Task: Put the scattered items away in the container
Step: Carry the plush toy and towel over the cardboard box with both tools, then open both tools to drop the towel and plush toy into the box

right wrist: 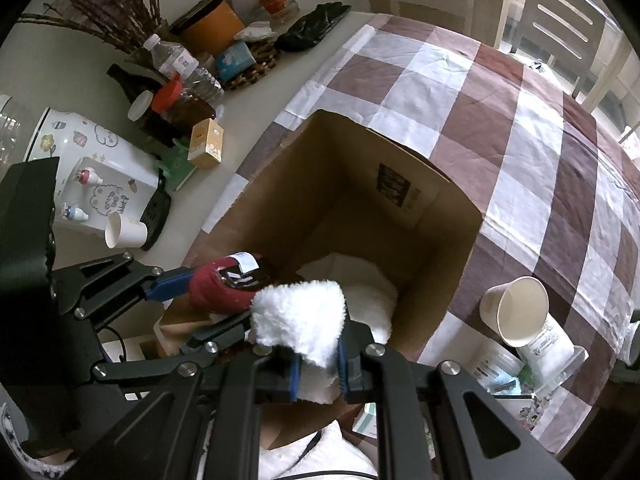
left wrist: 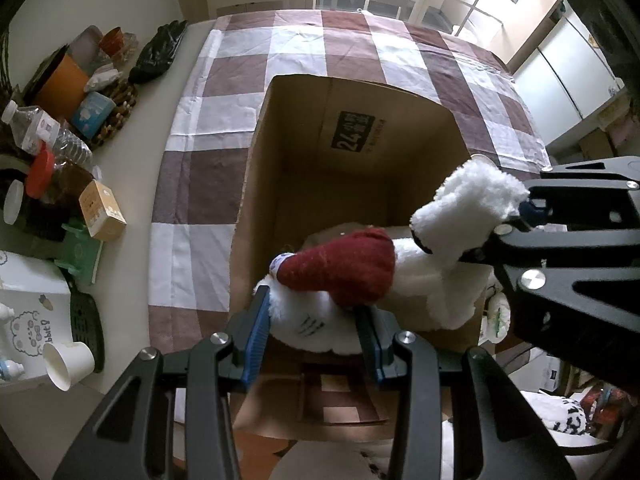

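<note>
A white plush toy with a dark red sleeve hangs over the near rim of an open cardboard box. My left gripper is shut on the toy's white paw. My right gripper is shut on another white fluffy limb of the same toy; it also shows in the left wrist view. The red sleeve and left gripper show in the right wrist view. The box holds something white inside.
The box stands on a brown-and-white checked cloth. Left of it are bottles, small cartons, a paper cup and a basket of clutter. Right of the box lie a paper cup and packets.
</note>
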Action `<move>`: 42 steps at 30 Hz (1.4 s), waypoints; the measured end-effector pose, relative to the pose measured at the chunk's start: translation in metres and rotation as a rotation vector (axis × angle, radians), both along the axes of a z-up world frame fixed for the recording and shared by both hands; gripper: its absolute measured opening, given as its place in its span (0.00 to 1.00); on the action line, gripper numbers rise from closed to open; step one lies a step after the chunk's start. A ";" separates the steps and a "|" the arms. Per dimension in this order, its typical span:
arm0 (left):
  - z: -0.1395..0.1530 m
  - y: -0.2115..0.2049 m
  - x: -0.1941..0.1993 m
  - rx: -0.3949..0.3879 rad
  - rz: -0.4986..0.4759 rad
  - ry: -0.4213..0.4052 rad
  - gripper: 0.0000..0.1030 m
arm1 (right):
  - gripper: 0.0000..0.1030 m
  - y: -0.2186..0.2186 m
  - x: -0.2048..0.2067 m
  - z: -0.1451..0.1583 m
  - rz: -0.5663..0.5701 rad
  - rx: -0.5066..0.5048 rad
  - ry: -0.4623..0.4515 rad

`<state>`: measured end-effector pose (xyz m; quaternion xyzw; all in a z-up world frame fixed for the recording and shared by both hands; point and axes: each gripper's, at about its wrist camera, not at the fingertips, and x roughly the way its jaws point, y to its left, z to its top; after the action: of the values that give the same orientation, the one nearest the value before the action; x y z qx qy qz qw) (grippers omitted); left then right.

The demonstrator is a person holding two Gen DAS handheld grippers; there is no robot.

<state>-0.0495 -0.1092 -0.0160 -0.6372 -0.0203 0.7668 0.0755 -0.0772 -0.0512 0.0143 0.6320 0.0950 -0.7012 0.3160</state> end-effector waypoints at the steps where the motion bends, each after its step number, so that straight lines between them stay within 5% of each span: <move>1: 0.000 -0.001 0.000 -0.001 0.001 0.000 0.40 | 0.14 -0.001 0.000 0.000 0.002 0.000 0.001; 14: -0.001 -0.010 0.000 -0.003 0.021 -0.007 0.43 | 0.16 -0.009 -0.001 0.003 0.011 0.008 0.016; 15: 0.000 -0.011 0.001 -0.003 0.027 -0.010 0.52 | 0.18 -0.009 -0.002 0.003 0.009 0.014 0.018; 18: 0.005 -0.014 0.001 -0.008 0.039 0.000 0.74 | 0.46 -0.007 -0.005 0.006 -0.007 0.023 0.017; 21: 0.011 -0.014 0.002 -0.029 0.043 0.017 0.81 | 0.56 -0.005 -0.005 0.014 -0.009 0.027 0.045; 42: 0.029 0.003 0.021 -0.036 0.029 0.031 0.82 | 0.63 0.060 0.017 0.040 -0.151 0.050 0.118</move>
<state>-0.0283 -0.1066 0.0128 -0.6262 -0.0145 0.7777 0.0532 -0.0603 0.0088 0.0544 0.6027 0.0828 -0.7565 0.2402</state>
